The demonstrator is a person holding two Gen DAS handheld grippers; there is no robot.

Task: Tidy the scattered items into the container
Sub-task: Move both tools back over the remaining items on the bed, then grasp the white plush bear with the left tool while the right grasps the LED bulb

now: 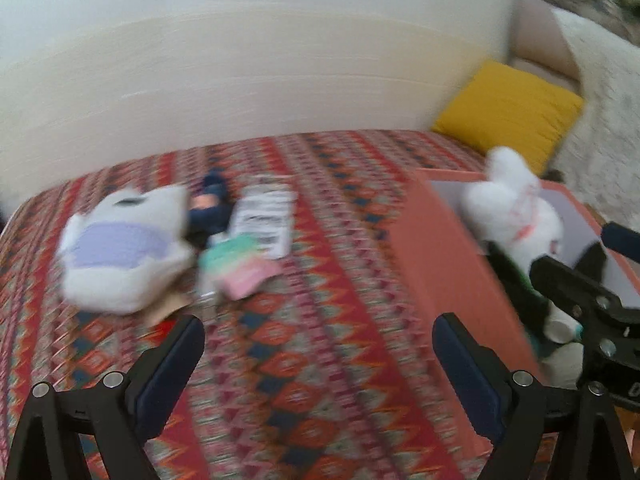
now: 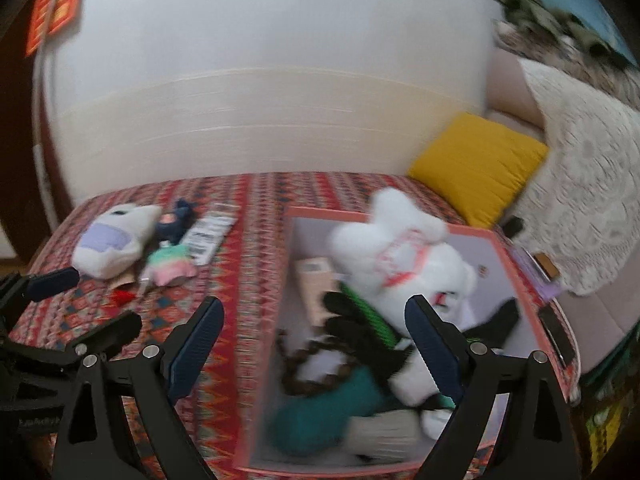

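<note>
An orange box (image 2: 516, 272) stands on the patterned bedspread (image 1: 320, 320); it also shows in the left wrist view (image 1: 448, 264). In it lie a white plush (image 2: 404, 256), a black glove (image 2: 360, 332), a teal item (image 2: 320, 408) and a brown braid. On the spread to the left lie a white and lilac plush (image 1: 120, 248), a dark blue toy (image 1: 210, 208), a barcode packet (image 1: 266, 216) and a pastel toy (image 1: 236, 268). My left gripper (image 1: 318, 342) is open and empty over the spread. My right gripper (image 2: 314, 320) is open and empty above the box's near left edge.
A yellow cushion (image 1: 512, 112) leans at the far right beside a cream lace throw (image 2: 592, 184). A cream headboard (image 1: 248, 92) and white wall stand behind the bed. A small red scrap (image 2: 122, 296) lies near the pastel toy.
</note>
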